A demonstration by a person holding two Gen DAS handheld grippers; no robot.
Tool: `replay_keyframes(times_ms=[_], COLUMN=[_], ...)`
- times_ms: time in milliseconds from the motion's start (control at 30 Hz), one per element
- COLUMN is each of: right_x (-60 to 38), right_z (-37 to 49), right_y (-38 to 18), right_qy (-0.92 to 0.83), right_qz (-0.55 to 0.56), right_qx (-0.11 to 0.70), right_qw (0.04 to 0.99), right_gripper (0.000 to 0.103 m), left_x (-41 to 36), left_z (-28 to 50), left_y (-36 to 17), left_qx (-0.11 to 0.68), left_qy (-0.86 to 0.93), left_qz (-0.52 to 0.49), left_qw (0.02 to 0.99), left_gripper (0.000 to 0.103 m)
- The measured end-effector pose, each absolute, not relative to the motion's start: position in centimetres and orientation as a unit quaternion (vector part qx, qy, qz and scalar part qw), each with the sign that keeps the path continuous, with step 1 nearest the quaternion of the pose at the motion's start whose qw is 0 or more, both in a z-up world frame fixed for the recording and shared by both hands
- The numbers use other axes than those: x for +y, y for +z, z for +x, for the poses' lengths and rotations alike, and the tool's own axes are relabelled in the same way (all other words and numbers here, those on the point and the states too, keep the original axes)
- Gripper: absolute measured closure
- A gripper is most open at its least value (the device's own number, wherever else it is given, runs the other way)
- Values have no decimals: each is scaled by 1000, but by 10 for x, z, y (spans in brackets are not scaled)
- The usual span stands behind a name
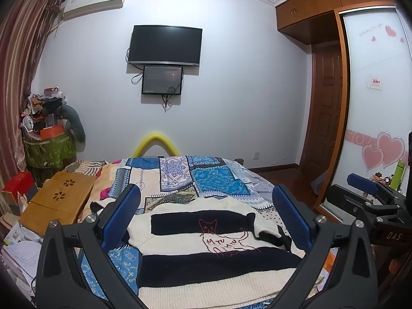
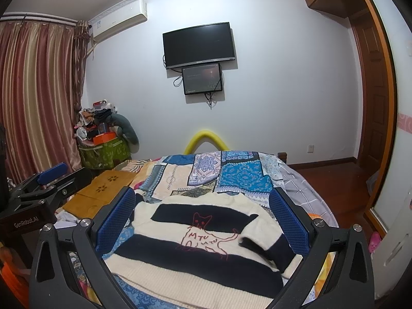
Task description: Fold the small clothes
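A cream and navy striped sweater (image 1: pixel 206 262) with a red cat outline lies flat on the patchwork bedspread (image 1: pixel 211 180), its right sleeve folded across the body. My left gripper (image 1: pixel 206 216) hovers above it, open, blue pads wide apart and empty. In the right wrist view the same sweater (image 2: pixel 200 255) lies below my right gripper (image 2: pixel 203 216), also open and holding nothing. The right gripper appears at the right edge of the left wrist view (image 1: pixel 365 188), and the left gripper at the left edge of the right wrist view (image 2: pixel 51 177).
A wooden lap desk (image 1: pixel 56 200) lies on the bed's left side beside papers and a red box (image 1: pixel 18 185). A cluttered green basket (image 1: pixel 49 149) stands in the far left corner. The wardrobe door (image 1: pixel 373 103) and wooden floor (image 2: pixel 334 188) are to the right.
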State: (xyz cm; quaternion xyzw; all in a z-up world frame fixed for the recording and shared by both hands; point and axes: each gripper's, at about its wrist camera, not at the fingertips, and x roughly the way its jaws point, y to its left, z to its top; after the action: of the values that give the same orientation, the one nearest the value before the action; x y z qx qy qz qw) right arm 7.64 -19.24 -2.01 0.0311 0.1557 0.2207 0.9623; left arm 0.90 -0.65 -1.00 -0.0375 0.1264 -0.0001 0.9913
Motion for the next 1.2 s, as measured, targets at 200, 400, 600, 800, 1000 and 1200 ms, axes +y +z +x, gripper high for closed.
replay_keyframes(times_ms=[200, 400, 600, 800, 1000, 1200], right_x=[-193, -193, -193, -193, -193, -193], right_z=[77, 76, 76, 76, 76, 76], right_y=[-20, -19, -19, -18, -18, -19], right_qy=[221, 221, 221, 221, 220, 220], right_qz=[31, 31, 31, 31, 31, 31], right_qx=[156, 156, 156, 156, 156, 156], right_qw=[962, 962, 962, 962, 962, 962], right_gripper=[0, 0, 0, 0, 0, 0], left_x=[-7, -9, -9, -9, -8, -8], left_z=[7, 7, 8, 8, 9, 10], left_y=[-7, -6, -6, -5, -5, -5], left_qx=[124, 125, 128, 127, 125, 125], left_qy=[0, -1, -1, -1, 0, 1], left_qz=[-35, -30, -31, -31, -31, -33], left_qw=[992, 992, 991, 991, 992, 992], left_gripper=[0, 0, 0, 0, 0, 0])
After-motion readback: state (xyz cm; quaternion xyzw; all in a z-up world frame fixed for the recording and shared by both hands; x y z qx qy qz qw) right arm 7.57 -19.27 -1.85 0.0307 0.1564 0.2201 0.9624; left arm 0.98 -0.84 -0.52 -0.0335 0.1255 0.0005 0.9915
